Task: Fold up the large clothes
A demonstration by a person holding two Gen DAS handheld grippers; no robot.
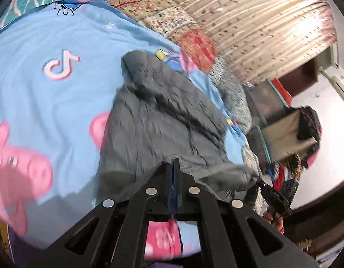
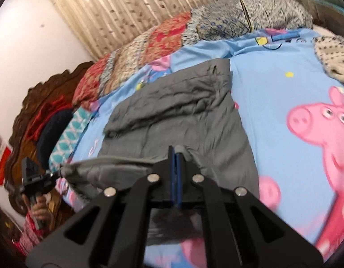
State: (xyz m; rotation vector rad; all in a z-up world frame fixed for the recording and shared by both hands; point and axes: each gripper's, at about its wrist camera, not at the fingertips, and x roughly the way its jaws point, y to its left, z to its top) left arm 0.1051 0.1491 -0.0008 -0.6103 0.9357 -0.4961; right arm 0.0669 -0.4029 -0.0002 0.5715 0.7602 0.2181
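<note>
A large grey garment [image 1: 158, 116] lies on a blue cartoon-pig bedsheet [image 1: 49, 102]. It also shows in the right wrist view [image 2: 176, 114], wrinkled, with its far part folded over. My left gripper [image 1: 174, 163] is shut on the garment's near edge. My right gripper [image 2: 176, 151] is shut on the same near edge further along, and the edge is lifted between them. The other gripper shows at the edge of each view, the right one [image 1: 277, 194] and the left one [image 2: 33, 178].
Patterned quilts [image 2: 149, 44] and a grey speckled blanket [image 2: 250, 15] are piled along the bed's far side under a curtain [image 2: 131, 6]. A carved wooden headboard [image 2: 33, 102] and pillows [image 2: 66, 131] stand at the left. A knitted cloth [image 2: 335, 53] lies at the right.
</note>
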